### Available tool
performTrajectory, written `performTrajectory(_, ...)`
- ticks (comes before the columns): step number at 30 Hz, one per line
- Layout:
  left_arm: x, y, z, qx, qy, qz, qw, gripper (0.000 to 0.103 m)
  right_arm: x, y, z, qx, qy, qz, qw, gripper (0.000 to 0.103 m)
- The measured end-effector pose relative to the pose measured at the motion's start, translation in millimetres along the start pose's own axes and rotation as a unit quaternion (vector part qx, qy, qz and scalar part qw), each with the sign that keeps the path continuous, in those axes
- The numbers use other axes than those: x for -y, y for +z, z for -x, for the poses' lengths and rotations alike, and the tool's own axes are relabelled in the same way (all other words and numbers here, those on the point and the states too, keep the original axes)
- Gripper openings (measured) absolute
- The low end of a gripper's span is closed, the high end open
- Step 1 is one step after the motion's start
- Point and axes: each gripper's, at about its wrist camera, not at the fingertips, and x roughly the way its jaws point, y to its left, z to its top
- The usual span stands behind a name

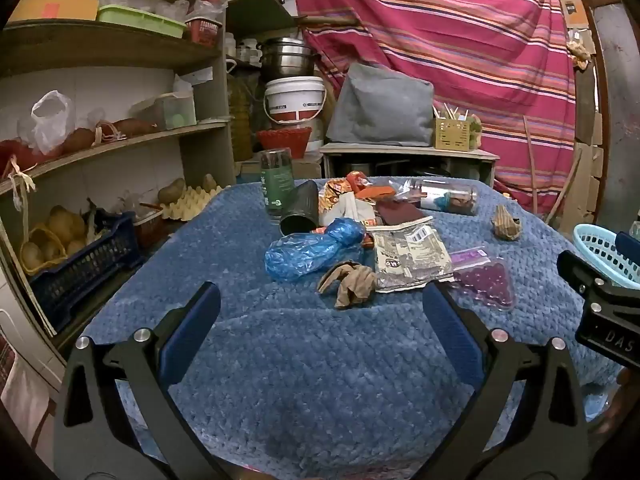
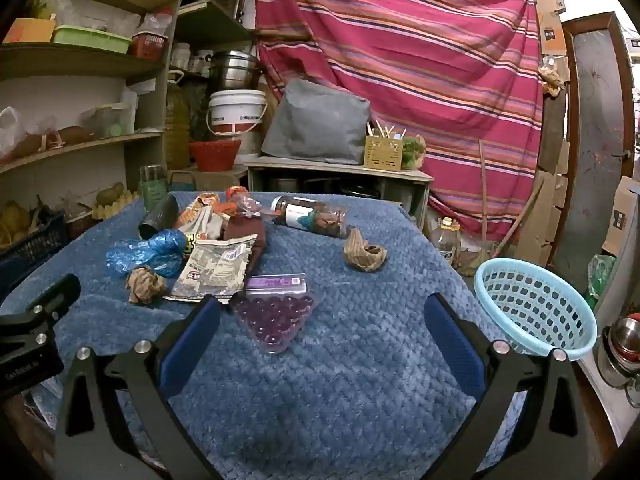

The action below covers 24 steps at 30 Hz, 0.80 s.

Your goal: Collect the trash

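Both grippers, left and right, spread wide, empty. Trash pile mid-table on blue blanket; basket at right edge. Bead pouch nearest right gripper: light, slippery (probably); pinch zip strip w/ pads.

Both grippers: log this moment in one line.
left gripper: open, empty | right gripper: open, empty | trash pile: untouched | basket: empty

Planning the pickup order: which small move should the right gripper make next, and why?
Probably ease the open right gripper forward onto the purple bead pack: it lies nearest, just between the fingers, and the blue basket sits close at right.
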Motion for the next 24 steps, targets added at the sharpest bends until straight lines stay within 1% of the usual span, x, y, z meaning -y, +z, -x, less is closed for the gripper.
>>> performTrajectory(24, -0.1, 0.0, 0.4, 0.002, 0.001, 0.000, 1.0000, 0.098, -2.8, -0.9, -0.2, 0.002, 0.001, 0.000, 1.000, 0.099)
